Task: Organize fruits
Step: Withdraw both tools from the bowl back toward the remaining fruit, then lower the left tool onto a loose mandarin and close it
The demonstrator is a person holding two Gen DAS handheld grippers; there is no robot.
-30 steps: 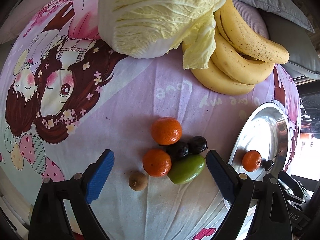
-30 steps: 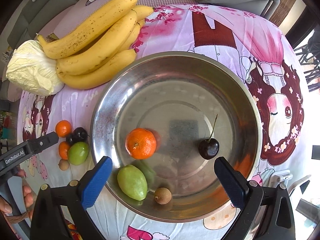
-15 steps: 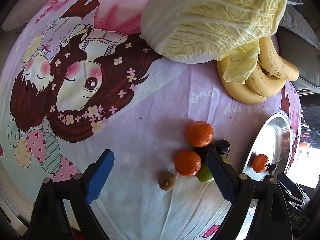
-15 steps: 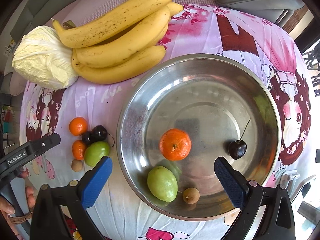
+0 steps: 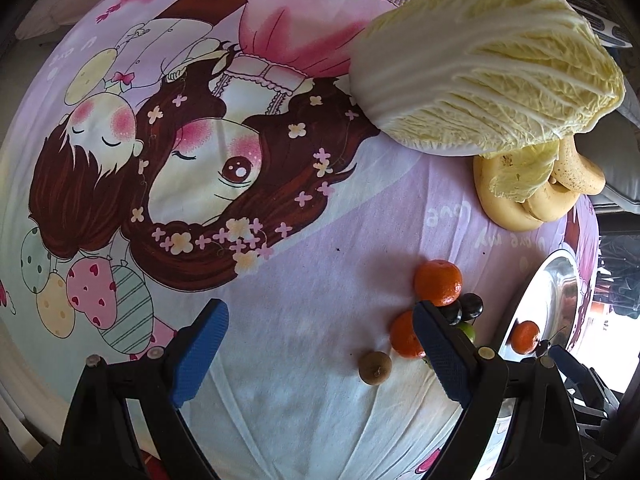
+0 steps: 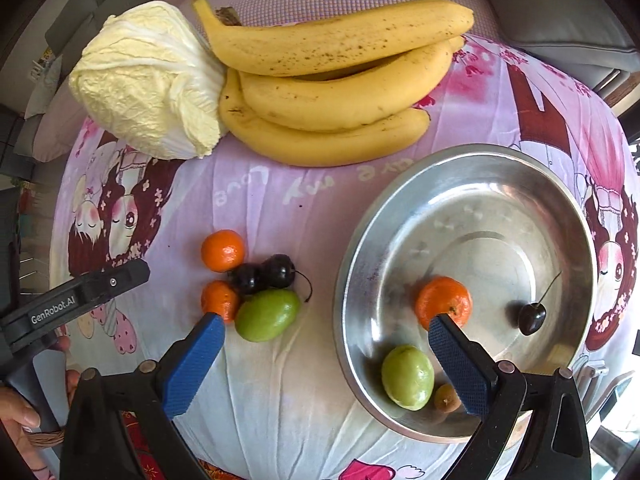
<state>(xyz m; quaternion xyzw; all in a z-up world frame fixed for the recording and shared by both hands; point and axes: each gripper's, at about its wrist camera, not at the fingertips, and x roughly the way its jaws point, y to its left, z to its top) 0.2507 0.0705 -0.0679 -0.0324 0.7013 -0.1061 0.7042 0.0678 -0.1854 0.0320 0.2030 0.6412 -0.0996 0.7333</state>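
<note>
My left gripper [image 5: 320, 336] hangs open over bare cloth, nothing between its blue pads. Just right of it lies the loose pile: two oranges [image 5: 438, 282], two dark cherries [image 5: 470, 306], a green fruit [image 5: 466, 332] partly behind the right finger, and a brown longan [image 5: 375, 366]. My right gripper [image 6: 324, 344] is open too, between that pile [image 6: 267, 314] and the steel bowl [image 6: 360, 240]. The bowl holds an orange [image 6: 443, 302], a cherry [image 6: 532, 318], a green fruit [image 6: 407, 376] and a longan [image 6: 446, 398].
A napa cabbage [image 6: 148, 80] and a bunch of bananas [image 6: 332, 92] lie at the back of the cartoon-print cloth. In the right wrist view the left gripper's black finger [image 6: 100, 288] and a person's hand [image 6: 20, 420] sit at the left edge. Sofa cushions lie behind.
Both grippers have slid left across the cloth, so the fruit pile and bowl have shifted right in both views. Both stay open and empty.
</note>
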